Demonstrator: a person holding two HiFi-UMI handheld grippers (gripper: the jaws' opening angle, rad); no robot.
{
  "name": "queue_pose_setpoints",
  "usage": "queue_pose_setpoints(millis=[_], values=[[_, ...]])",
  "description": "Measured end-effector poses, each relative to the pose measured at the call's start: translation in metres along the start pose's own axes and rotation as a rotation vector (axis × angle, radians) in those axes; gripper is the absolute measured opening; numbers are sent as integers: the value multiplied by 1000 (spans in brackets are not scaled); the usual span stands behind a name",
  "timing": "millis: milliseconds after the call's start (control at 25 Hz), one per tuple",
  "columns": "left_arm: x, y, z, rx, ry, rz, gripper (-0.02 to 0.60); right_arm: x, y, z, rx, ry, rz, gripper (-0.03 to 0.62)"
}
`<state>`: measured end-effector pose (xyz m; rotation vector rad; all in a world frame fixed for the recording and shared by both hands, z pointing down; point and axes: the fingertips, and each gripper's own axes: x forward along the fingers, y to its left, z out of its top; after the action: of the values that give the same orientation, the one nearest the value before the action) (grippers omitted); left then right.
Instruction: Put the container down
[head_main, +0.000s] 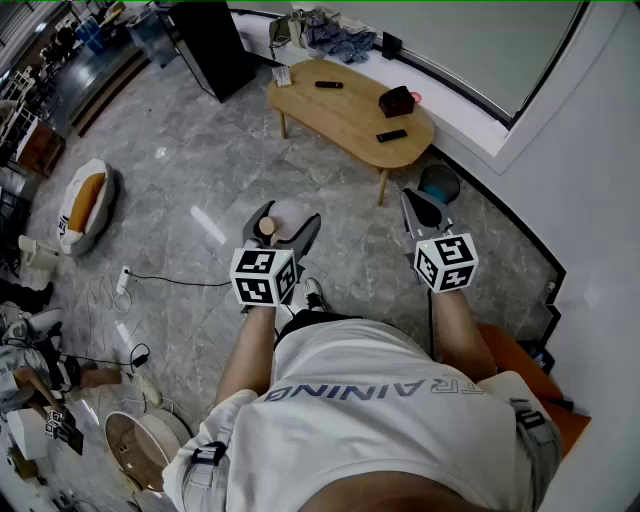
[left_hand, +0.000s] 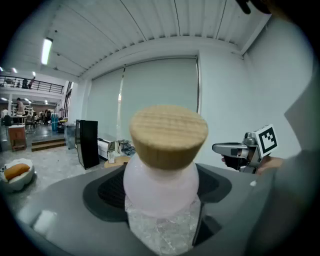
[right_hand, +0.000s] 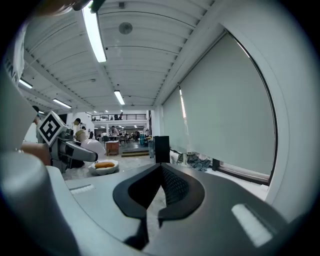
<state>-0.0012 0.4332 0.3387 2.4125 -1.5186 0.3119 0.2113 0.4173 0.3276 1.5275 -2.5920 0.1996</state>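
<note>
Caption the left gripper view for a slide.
Left claw grips a pale pink jar with a wooden lid; right claw beyond.

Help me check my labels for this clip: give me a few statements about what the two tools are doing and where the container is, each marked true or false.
1. The left tool holds a container between its jaws. True.
2. The right tool grips a remote. False: its jaws are together with nothing between them.
3. The container stands on the wooden table. False: it is held up over the floor, apart from the table.
4. A wooden lid sits on top of the container. True.
</note>
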Motion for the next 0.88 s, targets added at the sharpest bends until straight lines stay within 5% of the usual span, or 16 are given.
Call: queue_pose_setpoints(millis=[880], values=[[13,79,-6,-46,29,37,396,78,25,-20,47,59,26,15]])
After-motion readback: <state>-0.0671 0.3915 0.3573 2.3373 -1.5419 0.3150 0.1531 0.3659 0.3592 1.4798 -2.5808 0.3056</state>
